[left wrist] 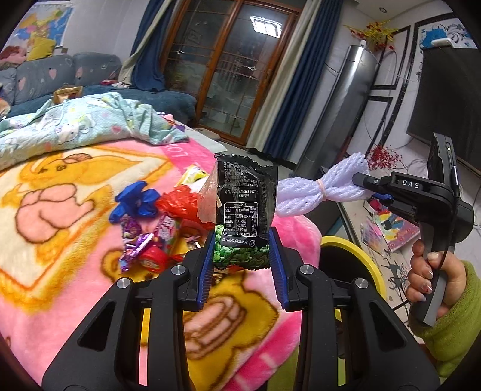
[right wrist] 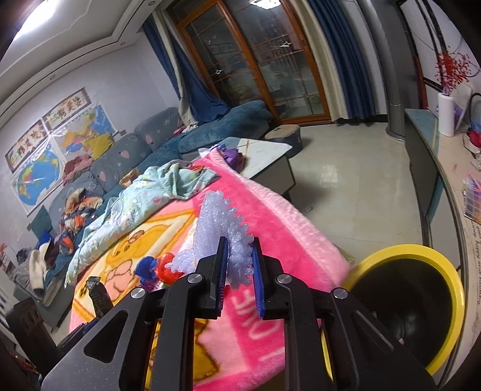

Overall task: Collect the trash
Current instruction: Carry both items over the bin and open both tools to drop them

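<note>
Left tongs (left wrist: 242, 255) pinch the black snack wrapper (left wrist: 245, 207) upright above the pink blanket (left wrist: 75, 240); right tongs (right wrist: 239, 272) clamp the white foam net (right wrist: 224, 231). Best carry both squarely over the yellow-rimmed bin (right wrist: 451, 288) before letting go.

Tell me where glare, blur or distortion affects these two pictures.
Left wrist view: ceiling lamp reflected in the glass door, straight frames bowed by the fisheye. Right wrist view: overexposed ceiling light top left; pink blanket edge smeared beside the yellow-rimmed bin.
</note>
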`<action>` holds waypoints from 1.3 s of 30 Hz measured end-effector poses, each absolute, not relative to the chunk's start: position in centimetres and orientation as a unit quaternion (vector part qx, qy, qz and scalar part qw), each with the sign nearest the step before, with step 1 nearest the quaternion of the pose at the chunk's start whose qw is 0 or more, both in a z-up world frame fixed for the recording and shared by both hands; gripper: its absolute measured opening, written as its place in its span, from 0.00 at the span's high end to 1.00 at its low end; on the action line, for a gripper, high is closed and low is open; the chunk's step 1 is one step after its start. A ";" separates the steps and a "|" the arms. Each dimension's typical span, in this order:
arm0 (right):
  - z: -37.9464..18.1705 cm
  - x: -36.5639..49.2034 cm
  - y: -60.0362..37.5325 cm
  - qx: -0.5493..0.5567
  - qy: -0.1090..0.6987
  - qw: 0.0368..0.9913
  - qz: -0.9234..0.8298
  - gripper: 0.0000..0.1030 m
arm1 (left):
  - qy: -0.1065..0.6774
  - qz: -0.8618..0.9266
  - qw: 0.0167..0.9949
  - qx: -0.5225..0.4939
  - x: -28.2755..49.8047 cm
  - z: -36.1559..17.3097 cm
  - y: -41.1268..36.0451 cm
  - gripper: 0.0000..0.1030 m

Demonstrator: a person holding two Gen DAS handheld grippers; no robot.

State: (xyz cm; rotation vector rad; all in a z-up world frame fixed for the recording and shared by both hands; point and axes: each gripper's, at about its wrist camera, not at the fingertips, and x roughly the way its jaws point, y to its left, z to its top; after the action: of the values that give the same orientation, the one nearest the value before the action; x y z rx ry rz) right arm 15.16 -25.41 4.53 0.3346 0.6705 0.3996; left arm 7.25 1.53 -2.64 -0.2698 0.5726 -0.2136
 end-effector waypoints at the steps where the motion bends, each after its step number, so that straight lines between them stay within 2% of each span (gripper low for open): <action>1: 4.5 15.0 -25.9 0.165 0.325 0.912 0.190 0.85 | 0.281 -0.108 0.945 -0.131 7.3 -2.6 1.2 0.74; 28: 2.5 12.8 -35.5 0.192 0.305 0.931 0.065 0.85 | 0.313 -0.207 0.924 -0.068 10.0 -3.2 -8.5 0.74; 39: 0.2 12.5 -39.9 0.220 0.329 0.918 -0.004 0.85 | 0.335 -0.264 0.904 -0.027 12.0 -4.3 -14.0 0.74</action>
State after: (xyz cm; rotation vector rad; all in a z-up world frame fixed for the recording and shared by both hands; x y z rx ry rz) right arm 12.52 -39.88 0.21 0.4531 0.6771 -0.0075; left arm 11.98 -14.02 -4.26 -0.0566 0.6929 -0.5447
